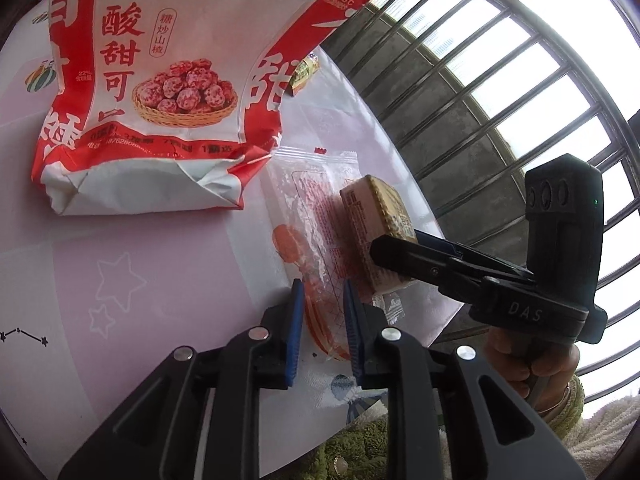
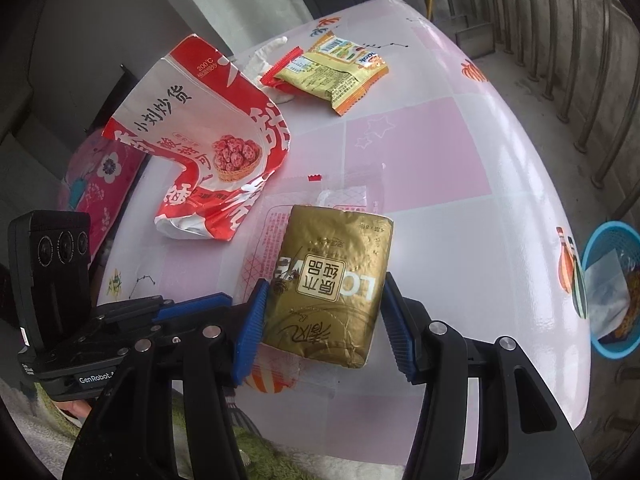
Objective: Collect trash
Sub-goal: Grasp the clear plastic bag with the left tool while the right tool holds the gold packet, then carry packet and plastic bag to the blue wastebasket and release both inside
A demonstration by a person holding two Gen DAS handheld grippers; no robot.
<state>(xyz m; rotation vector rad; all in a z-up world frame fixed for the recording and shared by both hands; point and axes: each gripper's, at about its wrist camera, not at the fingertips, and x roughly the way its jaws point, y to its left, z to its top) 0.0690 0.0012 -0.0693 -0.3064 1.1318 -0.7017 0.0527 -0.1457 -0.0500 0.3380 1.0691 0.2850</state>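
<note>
A gold foil packet lies on a clear red-printed wrapper near the table's near edge. My right gripper is closed around the packet's near end, pads touching both sides; the packet also shows in the left wrist view. My left gripper is nearly closed on the clear wrapper's near end. A big red and white snack bag lies beyond, also in the left wrist view. A yellow wrapper lies at the far side.
The table has a pink and white printed cover. A blue basket with trash in it stands on the floor at the right. Metal railings run beside the table. A pink cushion sits at the left.
</note>
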